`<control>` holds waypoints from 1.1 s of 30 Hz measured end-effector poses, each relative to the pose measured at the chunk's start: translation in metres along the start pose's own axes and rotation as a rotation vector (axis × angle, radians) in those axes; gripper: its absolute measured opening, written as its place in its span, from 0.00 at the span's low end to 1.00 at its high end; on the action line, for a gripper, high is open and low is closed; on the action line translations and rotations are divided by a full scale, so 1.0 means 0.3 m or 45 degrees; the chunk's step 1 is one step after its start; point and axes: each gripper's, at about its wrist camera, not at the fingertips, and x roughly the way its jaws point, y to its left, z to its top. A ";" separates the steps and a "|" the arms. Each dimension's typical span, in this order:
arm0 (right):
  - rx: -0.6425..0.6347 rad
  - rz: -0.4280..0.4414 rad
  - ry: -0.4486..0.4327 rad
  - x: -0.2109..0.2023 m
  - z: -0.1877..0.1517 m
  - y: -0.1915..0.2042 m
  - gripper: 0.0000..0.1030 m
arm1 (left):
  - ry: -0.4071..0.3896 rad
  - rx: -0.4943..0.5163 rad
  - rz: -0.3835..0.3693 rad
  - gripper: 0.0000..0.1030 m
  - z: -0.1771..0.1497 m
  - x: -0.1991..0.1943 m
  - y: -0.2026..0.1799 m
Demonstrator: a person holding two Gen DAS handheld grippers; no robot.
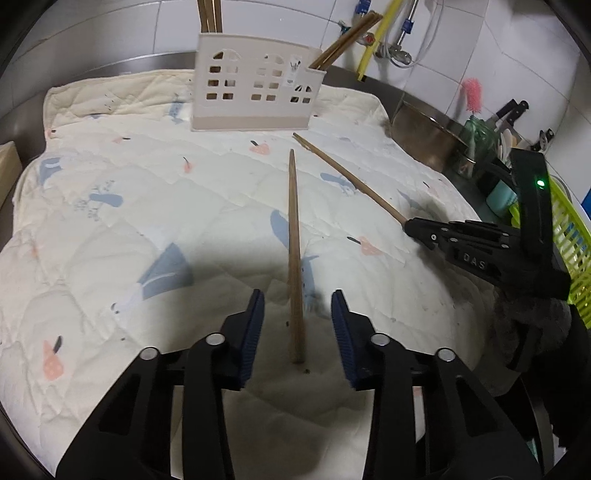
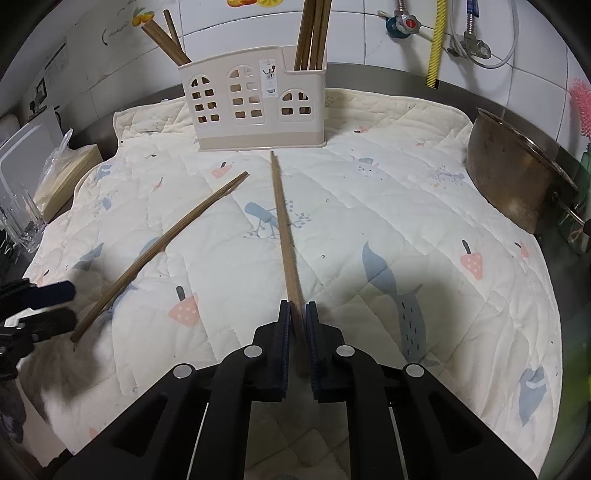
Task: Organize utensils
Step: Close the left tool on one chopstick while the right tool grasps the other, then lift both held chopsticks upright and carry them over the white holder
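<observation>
Several chopsticks stand in the holder point(image 2: 255, 99); the right tool point(image 2: 295, 314) grips one chopstick point(image 2: 282, 221), the open left tool point(image 1: 297, 314) straddles another point(image 1: 294, 240).

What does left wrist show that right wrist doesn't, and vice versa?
Left wrist only: the green basket, the knives, and the right gripper from outside, shut on its chopstick.

Right wrist only: the drinking glass, the fruit stickers, and the left gripper from the side.

Both: the quilted mat, the cream utensil holder with chopsticks at each end, the metal pot, and two loose chopsticks; the left gripper's chopstick lies between open jaws.
</observation>
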 end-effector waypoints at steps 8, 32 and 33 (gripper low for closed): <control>0.015 0.013 -0.010 -0.007 -0.011 0.000 0.07 | 0.045 -0.020 0.006 0.21 0.024 0.061 -0.007; 0.036 0.023 -0.069 -0.051 -0.001 0.004 0.07 | -0.105 0.001 0.083 0.05 0.092 -0.072 -0.024; 0.033 0.022 -0.084 -0.064 0.006 0.006 0.06 | -0.121 0.003 0.084 0.05 0.100 -0.086 -0.022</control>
